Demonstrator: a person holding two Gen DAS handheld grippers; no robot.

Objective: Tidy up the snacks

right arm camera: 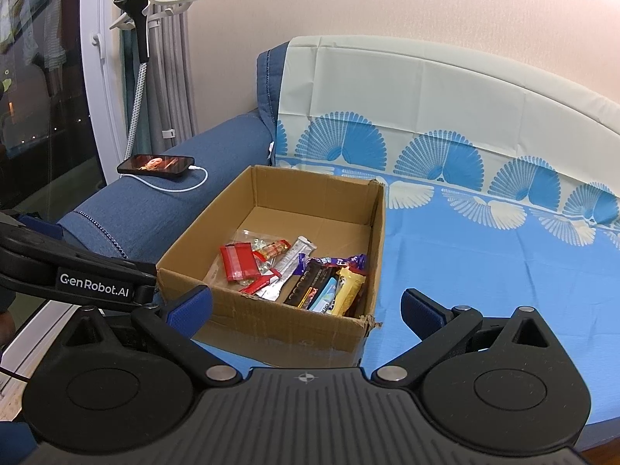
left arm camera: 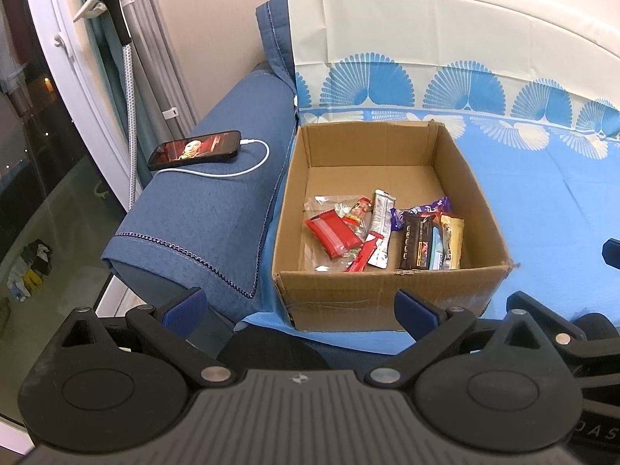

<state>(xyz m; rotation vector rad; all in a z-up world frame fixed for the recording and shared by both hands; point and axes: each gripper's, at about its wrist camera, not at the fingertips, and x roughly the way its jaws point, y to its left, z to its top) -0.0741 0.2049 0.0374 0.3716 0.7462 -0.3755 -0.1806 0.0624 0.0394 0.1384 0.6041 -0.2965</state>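
Now both wide apart, empty: left tongs (left arm camera: pixel 300 308), right tongs (right arm camera: pixel 306 306), before cardboard box (left arm camera: pixel 387 294) holding snacks (left arm camera: pixel 383 232).

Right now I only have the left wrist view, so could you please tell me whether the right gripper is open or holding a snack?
Observer: The right gripper is open, its fingers wide apart with nothing between them.
Operator: Thank you. Where is it relative to the cardboard box?
Observer: It faces the box's near wall, toward the near right corner, outside the box.
Operator: And how does my left gripper look from that side?
Observer: Its black body, labelled GenRobot.AI, lies beside the box's near left corner, also outside the box.
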